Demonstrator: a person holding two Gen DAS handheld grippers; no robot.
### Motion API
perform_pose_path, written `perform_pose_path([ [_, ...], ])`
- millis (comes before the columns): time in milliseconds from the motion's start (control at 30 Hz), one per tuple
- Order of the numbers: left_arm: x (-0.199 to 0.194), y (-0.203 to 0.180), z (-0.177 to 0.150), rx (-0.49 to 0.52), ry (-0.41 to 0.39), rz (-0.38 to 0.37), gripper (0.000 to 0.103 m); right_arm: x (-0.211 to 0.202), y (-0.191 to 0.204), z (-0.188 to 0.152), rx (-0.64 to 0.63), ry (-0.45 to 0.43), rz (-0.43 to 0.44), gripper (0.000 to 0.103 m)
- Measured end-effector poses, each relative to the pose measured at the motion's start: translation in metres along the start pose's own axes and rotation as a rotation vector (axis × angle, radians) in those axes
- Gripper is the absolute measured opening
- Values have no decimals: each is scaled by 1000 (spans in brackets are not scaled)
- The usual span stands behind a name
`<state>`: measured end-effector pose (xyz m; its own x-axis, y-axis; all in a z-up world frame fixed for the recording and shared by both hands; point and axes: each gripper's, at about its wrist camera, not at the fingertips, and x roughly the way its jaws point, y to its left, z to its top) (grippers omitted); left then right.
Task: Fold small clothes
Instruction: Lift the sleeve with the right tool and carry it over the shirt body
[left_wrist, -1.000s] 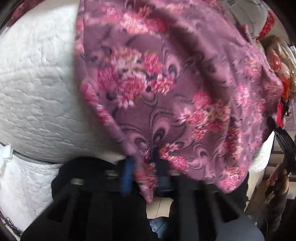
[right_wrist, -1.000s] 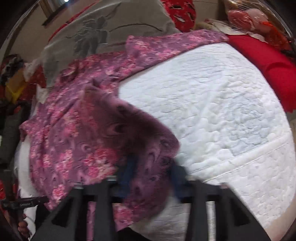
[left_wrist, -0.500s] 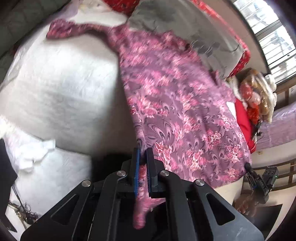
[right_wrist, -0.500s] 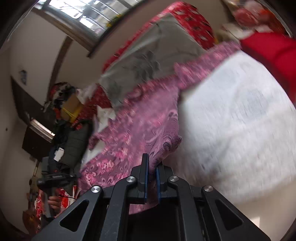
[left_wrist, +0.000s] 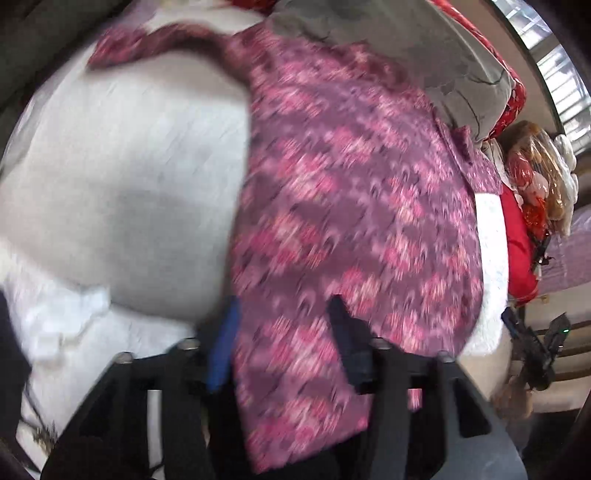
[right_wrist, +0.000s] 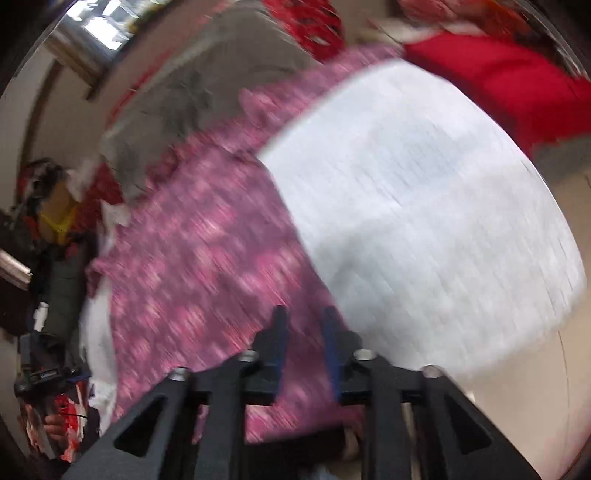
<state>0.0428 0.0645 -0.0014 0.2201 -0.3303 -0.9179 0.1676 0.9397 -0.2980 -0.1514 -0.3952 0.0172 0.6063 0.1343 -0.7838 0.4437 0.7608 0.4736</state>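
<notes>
A purple floral garment (left_wrist: 351, 192) lies spread on a white quilted bed (left_wrist: 122, 166). Left gripper (left_wrist: 282, 314) and right gripper (right_wrist: 303, 321) jaws are opening, the cloth's near edge between them

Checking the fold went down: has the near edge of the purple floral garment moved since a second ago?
Yes. The purple floral garment was lifted above the white quilt; it now lies spread flat along it, and both grippers' jaws are opening.

A home bedroom: white quilted bed (right_wrist: 424, 192), grey pillow (left_wrist: 399, 48), window (left_wrist: 554, 70).
</notes>
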Motion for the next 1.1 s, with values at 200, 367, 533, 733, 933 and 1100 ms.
perform_pose_path([
  [200,62,-32,19,65,52,94,51,80,26,14,-151,83,-39,32],
  [367,81,-35,30,64,110,95,51,74,13,59,-122,58,-6,30],
  [533,73,-36,55,27,70,20,52,39,-80,169,192,-164,-54,55],
  [733,81,-51,98,29,42,-11,52,71,-175,275,519,-276,-62,56],
  [933,91,-72,129,70,15,17,52,143,-193,329,625,-326,-37,58],
  [1100,97,-88,150,80,1,4,52,176,-183,349,568,-345,-27,53],
])
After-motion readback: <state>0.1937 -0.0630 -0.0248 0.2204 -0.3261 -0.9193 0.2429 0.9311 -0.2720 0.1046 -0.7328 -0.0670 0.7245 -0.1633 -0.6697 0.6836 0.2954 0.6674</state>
